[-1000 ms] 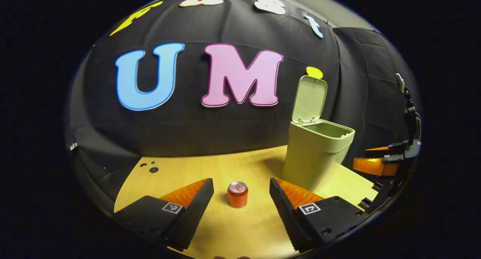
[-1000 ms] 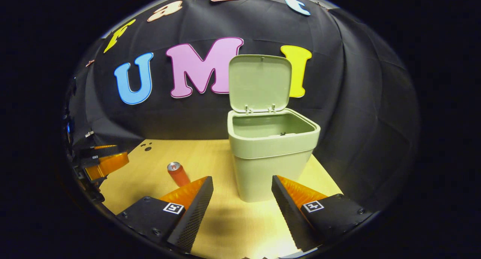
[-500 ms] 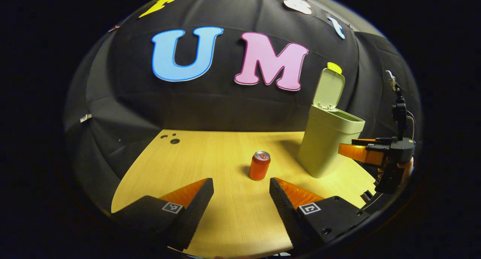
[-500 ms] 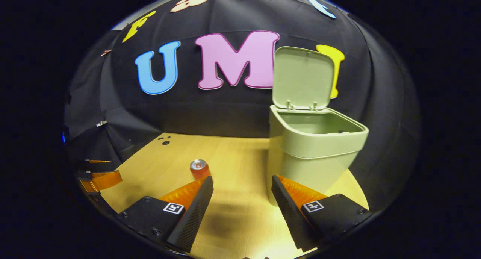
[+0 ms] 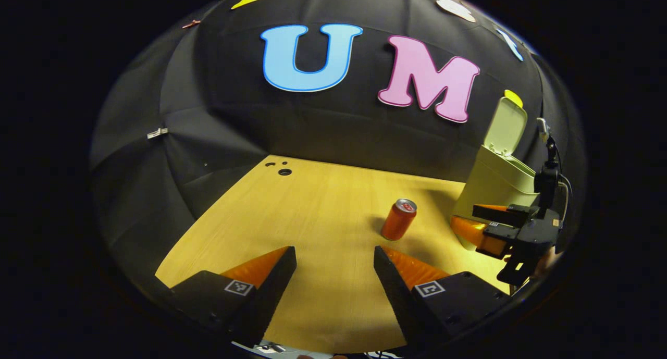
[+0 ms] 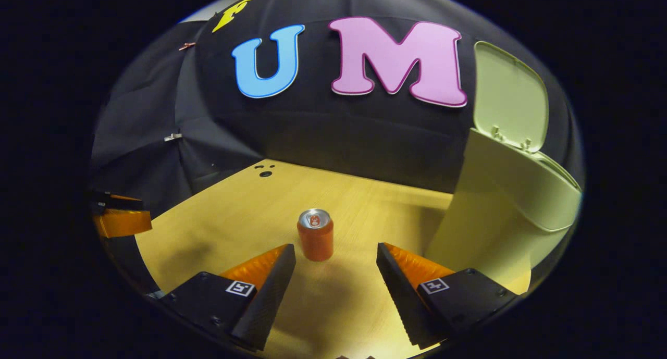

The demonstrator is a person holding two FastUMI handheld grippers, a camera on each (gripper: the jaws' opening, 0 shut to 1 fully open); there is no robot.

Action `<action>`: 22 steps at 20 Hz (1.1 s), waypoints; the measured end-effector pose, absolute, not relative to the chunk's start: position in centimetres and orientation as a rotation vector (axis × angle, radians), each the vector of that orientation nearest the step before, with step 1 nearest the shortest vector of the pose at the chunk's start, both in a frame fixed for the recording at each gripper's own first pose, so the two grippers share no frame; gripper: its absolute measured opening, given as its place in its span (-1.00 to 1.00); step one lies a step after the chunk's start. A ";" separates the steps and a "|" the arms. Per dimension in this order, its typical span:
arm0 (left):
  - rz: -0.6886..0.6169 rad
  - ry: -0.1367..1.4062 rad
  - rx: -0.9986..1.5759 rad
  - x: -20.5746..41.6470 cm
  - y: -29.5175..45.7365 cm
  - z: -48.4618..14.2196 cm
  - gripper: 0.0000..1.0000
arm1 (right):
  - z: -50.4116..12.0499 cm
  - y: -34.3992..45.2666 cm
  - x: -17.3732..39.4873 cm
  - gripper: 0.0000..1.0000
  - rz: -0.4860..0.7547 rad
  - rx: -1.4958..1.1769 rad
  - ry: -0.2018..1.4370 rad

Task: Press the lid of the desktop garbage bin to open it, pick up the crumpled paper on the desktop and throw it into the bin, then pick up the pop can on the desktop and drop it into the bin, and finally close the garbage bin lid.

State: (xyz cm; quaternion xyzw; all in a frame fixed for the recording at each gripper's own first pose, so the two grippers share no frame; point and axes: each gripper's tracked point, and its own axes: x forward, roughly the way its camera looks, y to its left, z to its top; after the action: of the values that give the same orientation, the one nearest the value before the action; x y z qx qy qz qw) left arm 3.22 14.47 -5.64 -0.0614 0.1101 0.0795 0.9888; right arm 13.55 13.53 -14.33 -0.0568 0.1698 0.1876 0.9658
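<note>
Swinging away from the bin (image 6: 500, 213), the right gripper (image 6: 336, 275) now faced the can (image 6: 315, 235), fingers apart and empty. The can stood upright on the table (image 6: 229, 218) beside the open bin; the left gripper (image 5: 333, 278) had drawn back, also spread, so pickup looked next.

Ahead and right of the right gripper (image 6: 335, 255), the bin (image 6: 500, 213) is running off the view's edge, its inside hidden.

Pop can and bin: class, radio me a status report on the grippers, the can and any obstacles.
Right gripper open, lined up on pop can. Left gripper open, empty. Can upright on table; bin lid up. Nothing between right gripper and can.
</note>
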 end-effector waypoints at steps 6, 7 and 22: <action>0.267 0.264 -0.173 3.3 16.0 -6.9 0.92 | -18.7 16.1 17.1 0.98 0.470 -0.149 0.379; 0.277 0.269 -0.168 3.3 16.2 -7.0 0.92 | -19.5 16.2 17.7 0.97 0.474 -0.158 0.383; 0.288 0.335 -0.133 4.3 15.0 -8.0 0.92 | -24.2 20.2 23.8 0.99 0.503 -0.208 0.381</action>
State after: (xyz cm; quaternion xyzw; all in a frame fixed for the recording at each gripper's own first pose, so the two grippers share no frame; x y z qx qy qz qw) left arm 4.28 14.96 -8.01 -0.0659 0.1660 0.1426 0.9735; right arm 23.83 20.20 -24.23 -0.1022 0.1870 0.2469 0.9453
